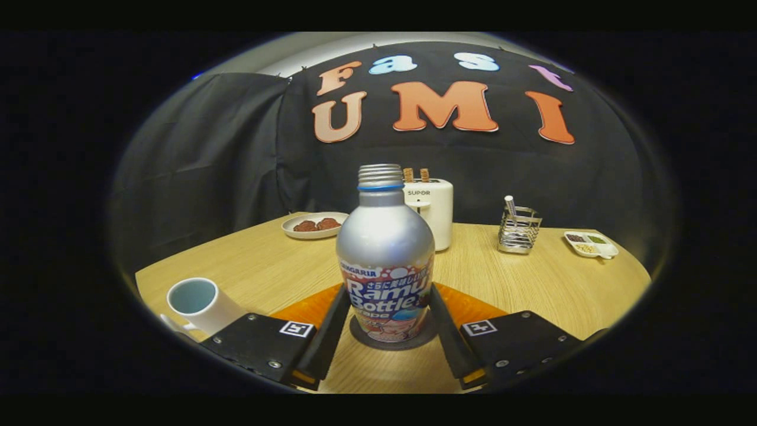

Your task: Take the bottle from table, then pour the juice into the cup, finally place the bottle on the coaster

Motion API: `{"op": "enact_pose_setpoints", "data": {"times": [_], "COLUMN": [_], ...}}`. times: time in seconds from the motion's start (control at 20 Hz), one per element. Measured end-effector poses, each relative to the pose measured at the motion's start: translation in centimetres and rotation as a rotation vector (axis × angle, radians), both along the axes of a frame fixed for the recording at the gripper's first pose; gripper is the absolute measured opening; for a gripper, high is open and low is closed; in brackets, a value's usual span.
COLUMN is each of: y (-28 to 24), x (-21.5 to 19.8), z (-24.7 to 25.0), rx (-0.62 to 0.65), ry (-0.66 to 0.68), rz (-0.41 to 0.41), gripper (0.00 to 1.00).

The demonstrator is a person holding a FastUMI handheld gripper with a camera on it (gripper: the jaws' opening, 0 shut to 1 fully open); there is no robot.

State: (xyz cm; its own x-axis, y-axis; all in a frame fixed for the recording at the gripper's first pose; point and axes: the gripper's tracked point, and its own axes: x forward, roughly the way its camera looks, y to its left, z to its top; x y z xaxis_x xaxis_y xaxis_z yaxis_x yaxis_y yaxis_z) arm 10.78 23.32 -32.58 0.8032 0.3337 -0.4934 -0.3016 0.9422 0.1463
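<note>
A silver bottle (pixel 385 248) with a colourful label and no cap stands upright on a dark round coaster (pixel 362 338). My gripper (pixel 389 291) holds it low on the label, one finger pressed to each side, so it is shut on the bottle. The coaster lies on an orange mat (pixel 300 312) on the wooden table (pixel 532 284). A white cup (pixel 200 303) stands on the table just left of the left finger, tilted in the view with its pale inside showing; I cannot tell what it holds.
Behind the bottle stands a white toaster (pixel 434 210). A plate with brown pieces (pixel 313 225) sits at the back left. At the back right are a wire holder (pixel 519 231) and a small divided dish (pixel 591 244). Black cloth walls close the booth behind the table.
</note>
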Motion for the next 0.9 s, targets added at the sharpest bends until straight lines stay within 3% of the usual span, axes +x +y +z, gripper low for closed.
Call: {"op": "enact_pose_setpoints", "data": {"times": [0.2, 0.35, 0.9], "y": [-0.8, -1.2, -6.7], "x": [-0.1, -0.6, -4.0], "z": [-0.3, 2.1, 15.1], "rx": [-0.037, -0.01, 0.01], "ry": [0.011, -0.026, -0.255], "rz": [-0.004, -0.014, -0.125], "gripper": [0.81, 0.97, 0.97]}}
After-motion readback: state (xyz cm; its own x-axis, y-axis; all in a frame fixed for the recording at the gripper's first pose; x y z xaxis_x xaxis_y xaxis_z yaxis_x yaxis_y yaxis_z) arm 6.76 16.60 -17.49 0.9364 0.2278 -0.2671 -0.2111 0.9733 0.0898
